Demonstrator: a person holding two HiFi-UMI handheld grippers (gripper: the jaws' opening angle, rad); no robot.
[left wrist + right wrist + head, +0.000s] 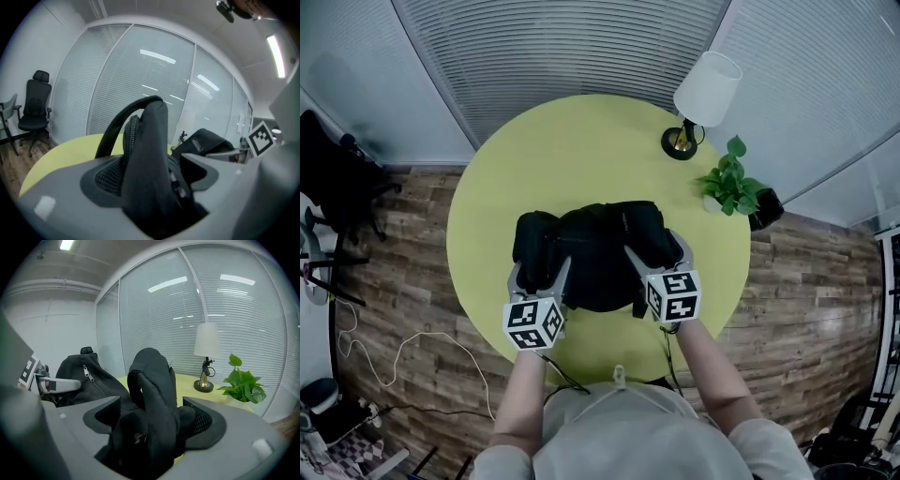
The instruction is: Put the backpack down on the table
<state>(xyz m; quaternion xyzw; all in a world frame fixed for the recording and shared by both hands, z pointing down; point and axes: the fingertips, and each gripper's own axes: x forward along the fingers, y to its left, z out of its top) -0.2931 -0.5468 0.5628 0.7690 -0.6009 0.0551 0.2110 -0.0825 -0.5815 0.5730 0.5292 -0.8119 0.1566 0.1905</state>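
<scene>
Backpack (592,246): black, lying flat on the round yellow-green table (581,141), on the half nearer the person, well in from the edge. It sits between the two grippers, one at each end.

Left gripper (540,274): at the backpack's left end. Jaws stand wide apart. A fold of black cloth and a padded strap rise up through the gap, loose, not squeezed by the pads. Released.

Right gripper (659,255): at the backpack's right end. Jaws likewise spread. A bunched black strap stands in the gap, with open space between it and the mesh pad on the right side. Released.

Bag as a container: one zip (86,372) shows on the main body in the right gripper view, apparently closed. Contents cannot be made out.

Further out, on the far right of the table: a lamp (701,94) with a white shade on a dark round base. Beside it a leafy green plant (731,183) in a small pot, probably white; the pot is mostly hidden by the leaves.

Off the table, by the blinds on the left: a black office chair (35,110) on a wood-plank floor (811,300)
</scene>
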